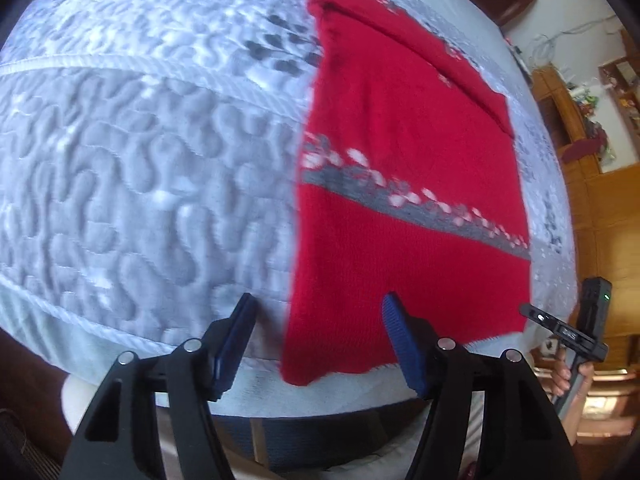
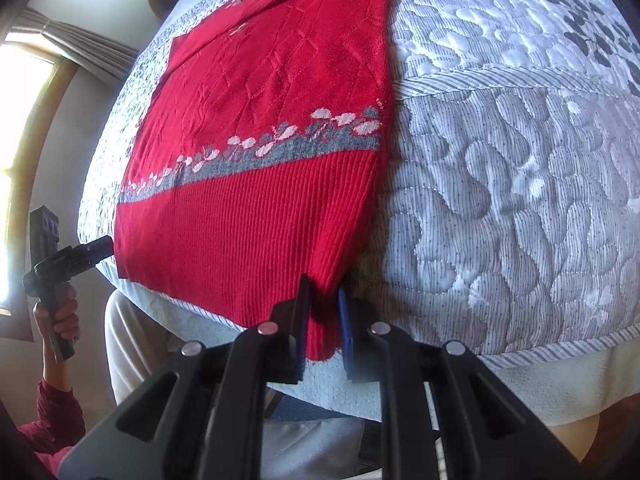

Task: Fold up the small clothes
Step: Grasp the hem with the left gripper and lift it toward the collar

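Your left tongs (image 1: pixel 318 340) are spread, straddling the sweater's (image 1: pixel 400 220) near left hem corner, lined up to grab it. The sweater lies flat on the bed (image 1: pixel 140 180). Your right tongs (image 2: pixel 324 320) pinch the right hem corner, ready to lift. No containers in sight.

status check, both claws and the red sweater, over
Left claw open at the near-left hem corner, gripping nothing. Right claw shut on near-right corner of the red knit sweater with grey floral band, flat on the quilted white bedspread. Nothing in the way.
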`<state>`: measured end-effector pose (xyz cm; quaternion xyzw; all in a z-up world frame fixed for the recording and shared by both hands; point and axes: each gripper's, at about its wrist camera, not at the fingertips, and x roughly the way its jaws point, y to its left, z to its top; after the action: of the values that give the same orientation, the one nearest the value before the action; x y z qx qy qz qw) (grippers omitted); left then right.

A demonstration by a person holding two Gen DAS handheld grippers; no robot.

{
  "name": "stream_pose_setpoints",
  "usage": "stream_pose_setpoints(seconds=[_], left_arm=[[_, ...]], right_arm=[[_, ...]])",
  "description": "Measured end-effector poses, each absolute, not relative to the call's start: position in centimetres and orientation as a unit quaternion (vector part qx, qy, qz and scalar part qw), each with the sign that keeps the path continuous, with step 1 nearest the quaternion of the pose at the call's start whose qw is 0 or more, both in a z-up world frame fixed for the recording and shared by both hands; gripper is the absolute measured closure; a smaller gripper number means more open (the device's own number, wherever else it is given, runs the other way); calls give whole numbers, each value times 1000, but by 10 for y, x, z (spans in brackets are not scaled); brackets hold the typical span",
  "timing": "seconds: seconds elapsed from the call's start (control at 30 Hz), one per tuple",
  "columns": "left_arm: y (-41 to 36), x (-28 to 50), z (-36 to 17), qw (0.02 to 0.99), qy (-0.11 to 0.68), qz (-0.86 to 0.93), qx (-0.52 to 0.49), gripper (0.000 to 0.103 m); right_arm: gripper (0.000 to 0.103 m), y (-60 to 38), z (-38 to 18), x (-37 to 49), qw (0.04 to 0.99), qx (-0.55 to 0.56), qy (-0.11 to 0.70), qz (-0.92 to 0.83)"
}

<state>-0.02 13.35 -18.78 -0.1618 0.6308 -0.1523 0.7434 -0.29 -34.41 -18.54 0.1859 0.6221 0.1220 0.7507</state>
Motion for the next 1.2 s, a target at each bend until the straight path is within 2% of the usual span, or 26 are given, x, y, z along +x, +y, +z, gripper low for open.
stream_pose_setpoints(seconds=[0.13,0.23,0.33,0.53,0.67,0.7,0.73,0.8,0.97,1.2], left_arm=[[112,-3,-197,746,636,-153,-122,38],[110,-3,-196,744,637,-158,-126,60],[118,-4,-198,732,639,-173,-160,95],[115,-8,-206,725,637,-185,-184,94],[107,-6,-213,721,641,-186,-188,82],[103,-6,-212,723,641,-185,-181,82],[101,-6,-211,724,641,-185,-176,83],[96,-5,-208,726,641,-181,-172,96],[92,0,-192,734,626,-178,-192,96],[89,38,-140,769,576,-190,-203,96]], right_arm=[[87,-345,-187,-3,749,191,622,122],[87,-344,-188,-3,749,192,622,123],[83,-348,-188,-3,748,200,621,124],[73,-346,-186,-6,748,191,622,133],[72,-341,-188,-6,745,185,627,136],[73,-340,-188,-7,744,183,628,138],[83,-338,-188,-7,744,178,628,139],[95,-335,-186,-7,744,169,630,141],[95,-340,-163,-5,755,196,603,167],[96,-354,-115,26,779,201,566,181]])
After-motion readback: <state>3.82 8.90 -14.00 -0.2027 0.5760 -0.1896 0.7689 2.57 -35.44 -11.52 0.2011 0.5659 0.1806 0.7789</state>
